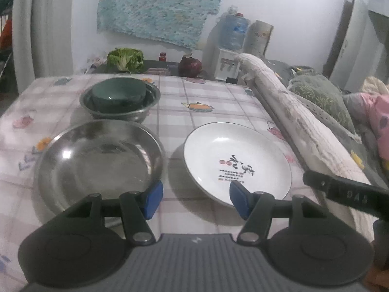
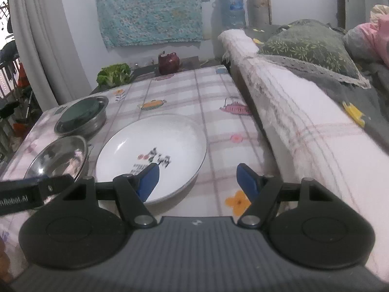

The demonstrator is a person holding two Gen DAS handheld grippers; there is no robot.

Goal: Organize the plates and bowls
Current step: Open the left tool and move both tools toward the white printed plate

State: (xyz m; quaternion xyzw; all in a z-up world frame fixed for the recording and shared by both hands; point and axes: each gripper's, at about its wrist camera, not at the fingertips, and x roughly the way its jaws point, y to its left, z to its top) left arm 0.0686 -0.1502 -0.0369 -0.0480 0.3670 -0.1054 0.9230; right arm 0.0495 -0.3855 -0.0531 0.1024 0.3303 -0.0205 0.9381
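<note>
Left wrist view: left gripper (image 1: pixel 195 200) is hovering over the near table edge, blue pads apart, nothing between them; the gap is lining up between steel plate (image 1: pixel 99 160) and white plate (image 1: pixel 237 161).
Right wrist view: right gripper (image 2: pixel 198 182) is sitting over the near right of the white plate (image 2: pixel 150 155), fingers spread, nothing clamped; its left pad (image 2: pixel 148 182) is overlapping the plate in view, contact unclear.
Task items: steel plate and white plate are lying side by side, not touching, at the near edge; green bowl (image 1: pixel 118 95) is nesting inside steel bowl (image 1: pixel 120 104) further back.
Risk, slip: steel plate is looking thin-rimmed and polished, so pads are likely sliding off unless they bite the rim squarely.
Risk, chip: white plate looks like glazed ceramic, shallow, with a dark rim line and printed characters; tilting or dropping it onto steel could be chipping it.
Risk, edge: both plates are sitting close to the near edge, so a nudge may be pushing one off.
Risk, crowding: both grippers are working close together, and a clash looks possible.
Surface: tablecloth (image 1: pixel 218 92) is looking glossy, plaid with cartoon prints, probably letting dishes skid.
Clutter: lettuce (image 1: pixel 125 59) is sitting beyond the far edge, well apart.
</note>
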